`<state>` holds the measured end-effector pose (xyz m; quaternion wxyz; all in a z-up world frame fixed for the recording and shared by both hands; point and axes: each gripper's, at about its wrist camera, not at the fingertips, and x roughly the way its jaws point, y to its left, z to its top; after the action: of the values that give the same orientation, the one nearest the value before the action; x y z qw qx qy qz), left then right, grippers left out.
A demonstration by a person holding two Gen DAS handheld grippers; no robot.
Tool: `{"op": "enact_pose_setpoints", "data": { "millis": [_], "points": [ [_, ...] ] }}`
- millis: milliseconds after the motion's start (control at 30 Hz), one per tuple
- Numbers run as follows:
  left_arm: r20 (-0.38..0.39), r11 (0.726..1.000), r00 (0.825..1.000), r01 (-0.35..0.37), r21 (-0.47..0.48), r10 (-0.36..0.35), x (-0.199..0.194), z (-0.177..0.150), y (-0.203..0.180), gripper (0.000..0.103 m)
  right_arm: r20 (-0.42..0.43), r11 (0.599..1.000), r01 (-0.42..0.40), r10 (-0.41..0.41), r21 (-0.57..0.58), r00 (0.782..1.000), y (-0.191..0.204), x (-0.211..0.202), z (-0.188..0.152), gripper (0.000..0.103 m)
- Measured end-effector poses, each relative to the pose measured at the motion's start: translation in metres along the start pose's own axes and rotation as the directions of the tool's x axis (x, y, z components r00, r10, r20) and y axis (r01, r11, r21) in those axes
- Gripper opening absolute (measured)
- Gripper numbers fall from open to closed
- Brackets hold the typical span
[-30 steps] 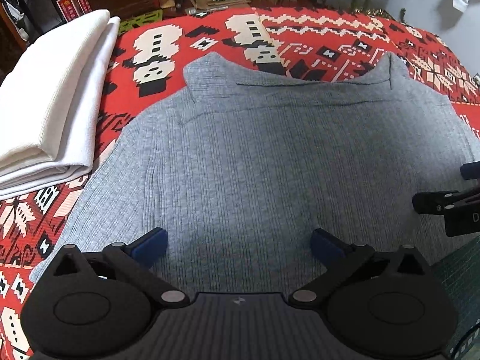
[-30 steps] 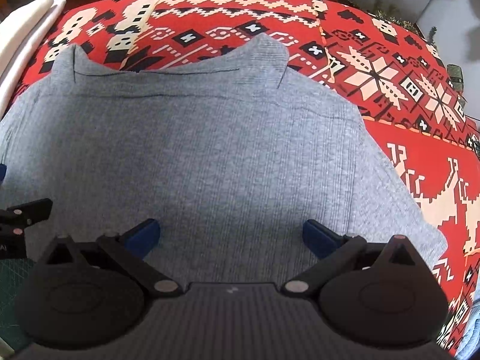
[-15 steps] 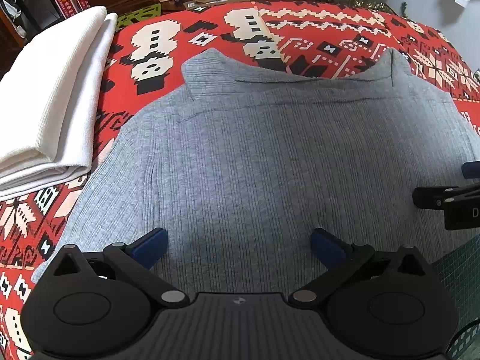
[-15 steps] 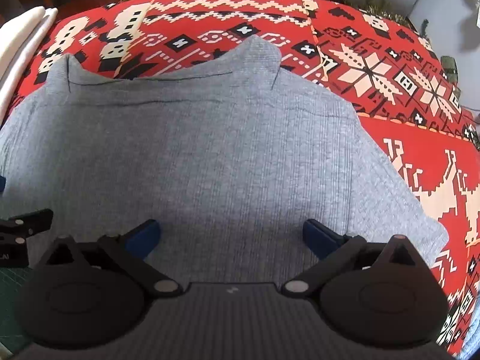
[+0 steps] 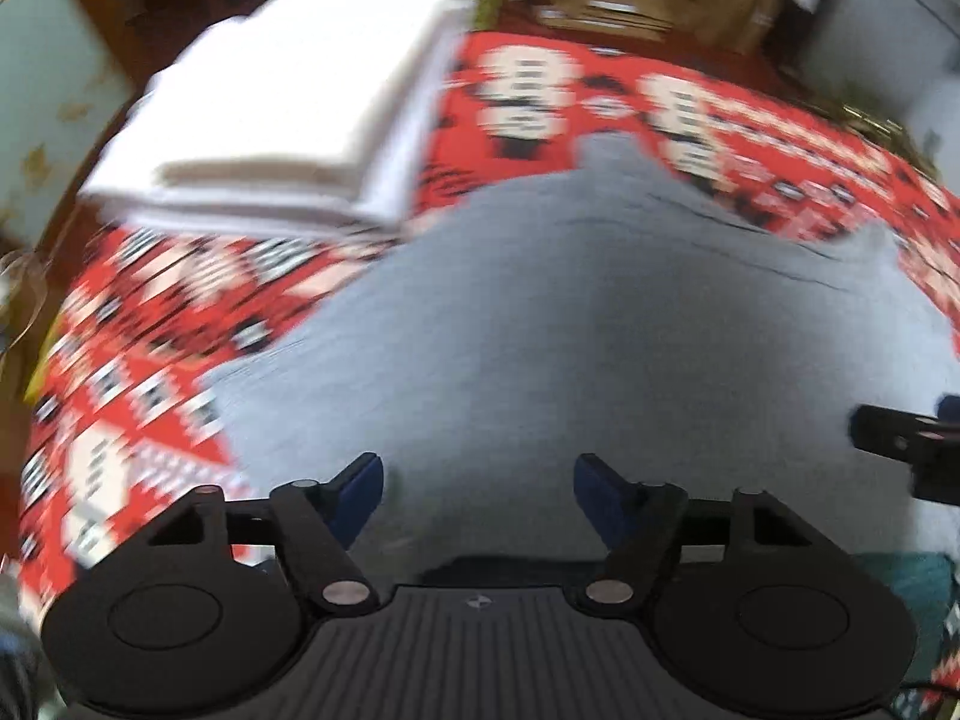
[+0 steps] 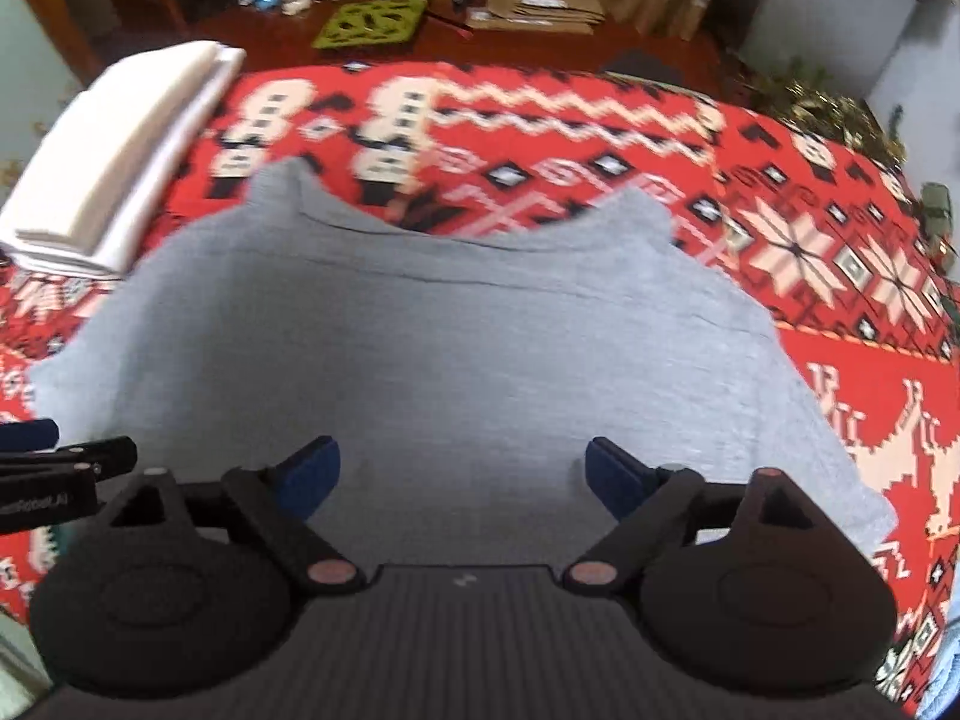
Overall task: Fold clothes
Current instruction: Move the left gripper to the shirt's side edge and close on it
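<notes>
Red patterned blanket [image 6: 600, 138] covers the surface. Grey sweater [image 6: 456, 360] lies flat and spread on it, collar at far edge (left view blurred). Folded white towels [image 5: 300, 108] stacked on the blanket at far left, just beside sweater's shoulder. Left tongs [image 5: 474, 489] wide apart above sweater's near edge, gripping nothing. Right tongs [image 6: 462, 474] likewise spread wide, empty.

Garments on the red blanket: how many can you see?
2. The grey sweater lies spread flat in the middle; a folded white cloth sits at its far left. More may lie outside the view.
</notes>
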<state>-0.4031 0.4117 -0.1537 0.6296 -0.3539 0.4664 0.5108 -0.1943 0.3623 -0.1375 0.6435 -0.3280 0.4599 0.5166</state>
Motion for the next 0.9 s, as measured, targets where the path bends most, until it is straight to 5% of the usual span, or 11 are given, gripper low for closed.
{"op": "enact_pose_setpoints", "data": {
  "millis": [133,300,400,567,633,900],
  "points": [
    [-0.035,0.989,0.998,-0.061,-0.137,0.056,0.005,-0.004,0.044,0.047,0.037,0.996,-0.002,0.006,-0.087,0.999,0.041,-0.006,0.004,0.074],
    [-0.043,0.960,0.995,-0.093,-0.264,0.085,0.020,-0.007,0.086,0.040,0.013,0.992,-0.034,0.036,-0.118,0.999,0.078,-0.003,0.007,0.070],
    [-0.035,0.955,0.997,-0.082,-0.285,0.075,0.030,-0.008,0.096,0.031,0.008,0.989,-0.037,0.038,-0.140,0.999,0.093,-0.001,0.010,0.070],
    [0.036,0.962,0.998,-0.032,-0.270,0.043,0.033,-0.006,0.092,0.030,-0.009,0.985,-0.029,0.028,-0.168,1.000,0.105,0.002,0.014,0.070],
    [0.055,0.962,0.998,-0.024,-0.271,0.041,0.033,-0.006,0.089,0.016,-0.013,0.984,-0.022,0.020,-0.178,1.000,0.106,0.004,0.016,0.070],
    [0.065,0.955,0.997,-0.013,-0.297,0.034,0.027,-0.002,0.092,0.002,-0.017,0.986,-0.010,0.007,-0.168,1.000,0.098,0.006,0.021,0.070]
  ]
}}
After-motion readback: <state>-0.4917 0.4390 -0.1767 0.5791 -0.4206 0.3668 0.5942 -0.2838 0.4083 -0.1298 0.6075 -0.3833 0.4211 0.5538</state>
